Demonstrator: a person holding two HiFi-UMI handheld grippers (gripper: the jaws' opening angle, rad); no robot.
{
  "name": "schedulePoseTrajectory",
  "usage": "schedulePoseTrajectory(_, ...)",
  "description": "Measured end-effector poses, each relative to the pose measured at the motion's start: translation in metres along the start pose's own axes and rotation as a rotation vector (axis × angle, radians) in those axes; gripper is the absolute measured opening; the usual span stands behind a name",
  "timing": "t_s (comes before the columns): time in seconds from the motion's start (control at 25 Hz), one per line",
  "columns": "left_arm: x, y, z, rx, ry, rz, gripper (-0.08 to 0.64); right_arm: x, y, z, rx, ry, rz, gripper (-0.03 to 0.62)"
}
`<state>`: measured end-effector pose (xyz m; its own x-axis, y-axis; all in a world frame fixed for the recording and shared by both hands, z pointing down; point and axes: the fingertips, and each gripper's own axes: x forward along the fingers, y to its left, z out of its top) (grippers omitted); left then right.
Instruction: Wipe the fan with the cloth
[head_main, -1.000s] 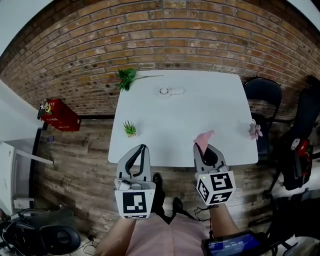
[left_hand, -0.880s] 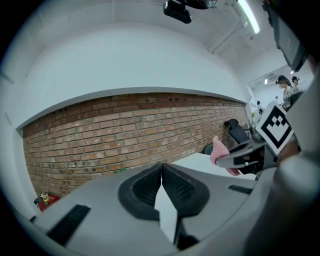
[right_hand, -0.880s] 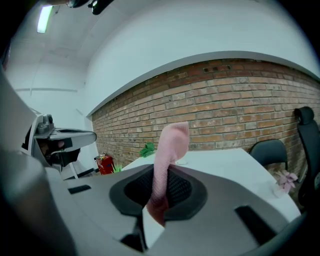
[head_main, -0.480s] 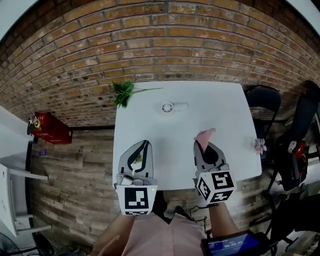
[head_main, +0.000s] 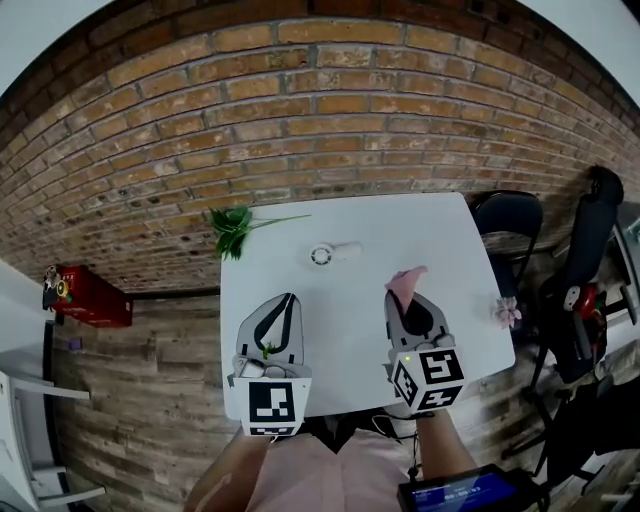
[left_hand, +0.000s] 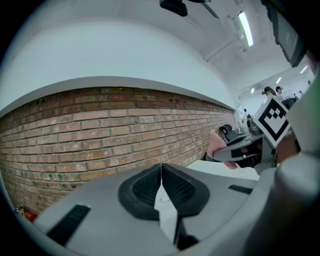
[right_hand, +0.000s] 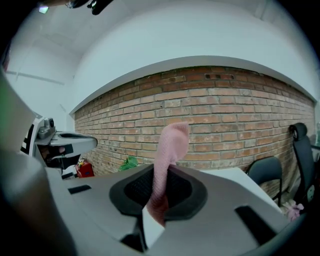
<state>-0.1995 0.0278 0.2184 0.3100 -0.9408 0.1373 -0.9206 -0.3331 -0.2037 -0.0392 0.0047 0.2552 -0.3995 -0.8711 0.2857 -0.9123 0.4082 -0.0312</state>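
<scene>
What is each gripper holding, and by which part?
Right gripper is shut on the pink cloth near one end, the rest standing up past the jaws. Left gripper is shut with nothing in it.

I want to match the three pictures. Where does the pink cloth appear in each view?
Head view: the pink cloth is right of centre, sticking out of the right gripper.
Left gripper view: the cloth is at the far right, at mid height.
Right gripper view: the cloth is in the centre, rising from between the jaws.
Shared landmark: the brick wall behind.
</scene>
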Motion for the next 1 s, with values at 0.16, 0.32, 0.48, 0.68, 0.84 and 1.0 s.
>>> schedulePoseTrajectory(0.16,0.022,0.000,-0.005,-0.004,0.023,0.006,0.014,0.021,-0.015,0.000,-0.006,0.014,0.015,0.043)
schedulePoseTrajectory(0.32,0.048,0.002,-0.011,-0.007,0.050,0.023,0.014,0.053,-0.030,-0.003,-0.014,0.048,0.046,0.043)
schedulePoseTrajectory(0.48,0.076,0.003,-0.028,-0.037,0.111,0.040,0.014,0.093,-0.049,-0.012,-0.016,0.091,0.075,0.043)
schedulePoseTrajectory(0.68,0.105,0.011,-0.053,-0.041,0.165,0.074,0.013,0.150,-0.067,-0.047,-0.026,0.196,0.131,0.043)
schedulePoseTrajectory(0.84,0.127,0.018,-0.077,-0.016,0.224,0.095,0.014,0.201,-0.078,-0.082,-0.052,0.277,0.185,0.043)
schedulePoseTrajectory(1.0,0.132,0.014,-0.102,-0.011,0.318,0.094,0.014,0.239,-0.082,-0.126,-0.094,0.375,0.242,0.043)
